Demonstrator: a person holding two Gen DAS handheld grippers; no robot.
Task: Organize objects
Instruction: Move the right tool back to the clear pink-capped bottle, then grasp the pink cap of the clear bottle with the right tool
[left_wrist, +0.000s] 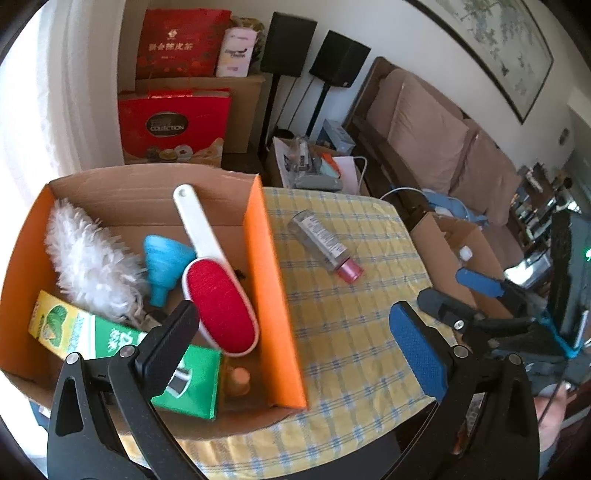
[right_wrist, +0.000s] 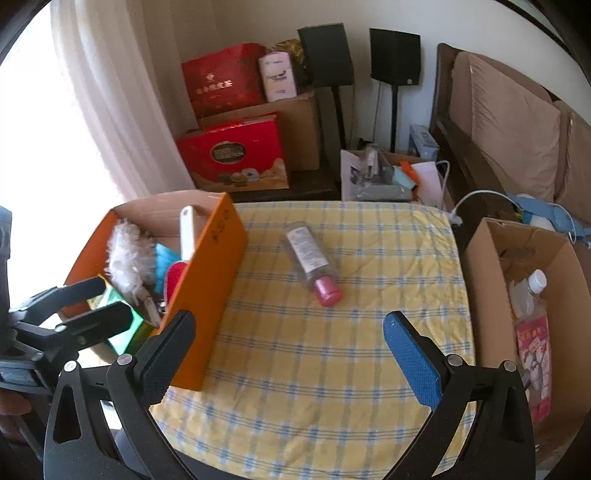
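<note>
**One bottle left out on the worktop**

The right tongs (right_wrist: 291, 350) are wide open with nothing between them. The left tongs (left_wrist: 295, 343) are wide open too, and empty.

The clear bottle (right_wrist: 312, 260) with the pink cap lies on its side on the yellow checked cloth (right_wrist: 332, 369) of the worktop. It sits ahead of the right tongs, just about in line with the gap, but not reached yet. The orange box (right_wrist: 207, 288) is to the left of those tongs. It already holds a red lint brush (left_wrist: 221, 299), a white duster (left_wrist: 88, 262), a blue funnel (left_wrist: 164, 264) and a green packet (left_wrist: 122, 343).

What could go wrong? The bottle is round and smooth. If the tongs bump it on one side, it may roll away. If they squeeze near the cap end, it could slip out. The box is quite full, so the bottle might land on the brush and tip.
</note>
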